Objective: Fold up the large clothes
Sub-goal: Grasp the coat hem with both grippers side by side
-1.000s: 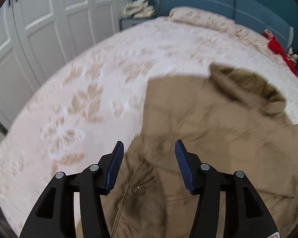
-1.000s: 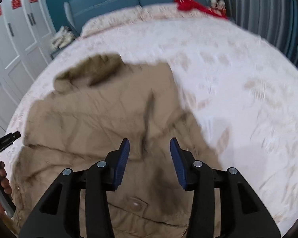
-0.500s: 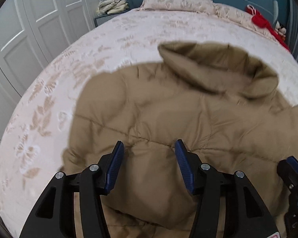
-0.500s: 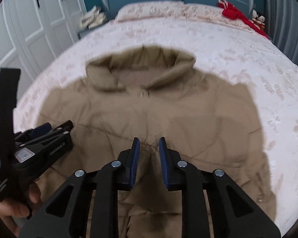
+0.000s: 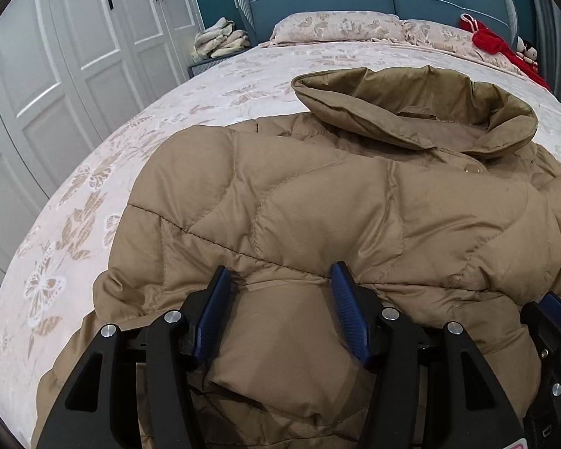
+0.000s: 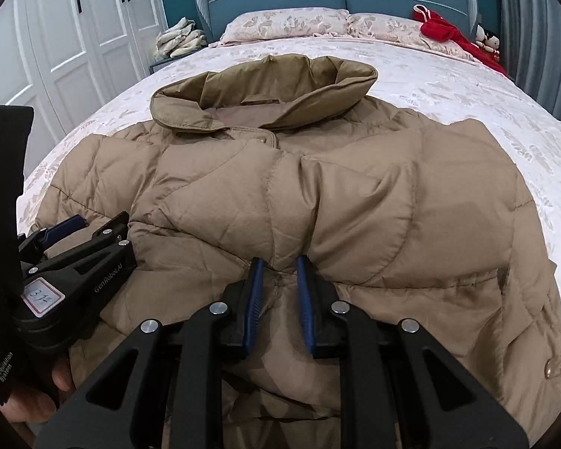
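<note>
A tan quilted puffer jacket [image 5: 355, 202] lies face up on the bed, collar [image 5: 411, 108] toward the headboard; it also shows in the right wrist view [image 6: 355, 194]. My left gripper [image 5: 280, 280] is open, its blue pads straddling a fold of jacket fabric near the lower left chest. My right gripper [image 6: 279, 267] is nearly shut, pinching a bunched ridge of jacket fabric at the middle front. The left gripper [image 6: 74, 262] shows at the left of the right wrist view, and the right gripper's edge [image 5: 553, 321] at the right of the left wrist view.
The bed [image 5: 205, 112] has a pink floral cover and pillows [image 5: 336, 26] before a blue headboard. White wardrobe doors [image 5: 74, 56] stand at left. Folded cloths [image 5: 220, 37] sit on a bedside stand. Red items [image 6: 452, 37] lie at the far right.
Both grippers have moved down and in onto the jacket's lower front. The right gripper has narrowed from open to pinching the fabric. The left stays open.
</note>
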{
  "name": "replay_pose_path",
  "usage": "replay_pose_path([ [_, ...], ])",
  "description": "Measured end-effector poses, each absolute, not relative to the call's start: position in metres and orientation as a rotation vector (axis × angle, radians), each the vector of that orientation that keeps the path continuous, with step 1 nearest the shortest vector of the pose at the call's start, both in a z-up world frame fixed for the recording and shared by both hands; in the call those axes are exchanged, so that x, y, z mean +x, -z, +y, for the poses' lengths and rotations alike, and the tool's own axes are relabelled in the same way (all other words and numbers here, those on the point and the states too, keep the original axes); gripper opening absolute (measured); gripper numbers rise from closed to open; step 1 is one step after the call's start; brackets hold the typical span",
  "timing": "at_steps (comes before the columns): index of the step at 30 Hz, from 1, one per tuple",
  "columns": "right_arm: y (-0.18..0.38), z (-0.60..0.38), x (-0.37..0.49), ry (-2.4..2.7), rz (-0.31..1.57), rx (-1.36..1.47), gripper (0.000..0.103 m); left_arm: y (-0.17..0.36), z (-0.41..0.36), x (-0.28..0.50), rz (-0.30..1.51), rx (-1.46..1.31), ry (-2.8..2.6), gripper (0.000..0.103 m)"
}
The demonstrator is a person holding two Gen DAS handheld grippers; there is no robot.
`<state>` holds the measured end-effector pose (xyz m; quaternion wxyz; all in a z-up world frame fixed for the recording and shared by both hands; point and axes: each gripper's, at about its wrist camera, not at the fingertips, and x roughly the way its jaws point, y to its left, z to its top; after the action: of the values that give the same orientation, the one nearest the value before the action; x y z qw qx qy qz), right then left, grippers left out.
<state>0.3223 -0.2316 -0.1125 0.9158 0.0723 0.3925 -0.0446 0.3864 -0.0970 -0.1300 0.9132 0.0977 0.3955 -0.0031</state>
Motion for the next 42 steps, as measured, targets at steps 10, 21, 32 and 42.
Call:
replay_pose_path([
  [10,0.1147,-0.2285,0.3199,0.1,0.781,0.129,0.017,0.1328,-0.0999,0.3852,0.791,0.214,-0.007,0.056],
  [21,0.1168,-0.2274,0.319,0.102,0.765,0.125,0.017,0.1353,-0.1041,0.381,0.773,0.235,-0.025,0.056],
  [32,0.1174,-0.2278,0.3185,0.101,0.762,0.126,0.017,0.1351,-0.1044,0.3796,0.764,0.244,-0.033,0.056],
  [42,0.1169,-0.2284,0.317,0.1,0.754,0.132,0.017,0.1347,-0.1051,0.3798,0.758,0.252,-0.042,0.056],
])
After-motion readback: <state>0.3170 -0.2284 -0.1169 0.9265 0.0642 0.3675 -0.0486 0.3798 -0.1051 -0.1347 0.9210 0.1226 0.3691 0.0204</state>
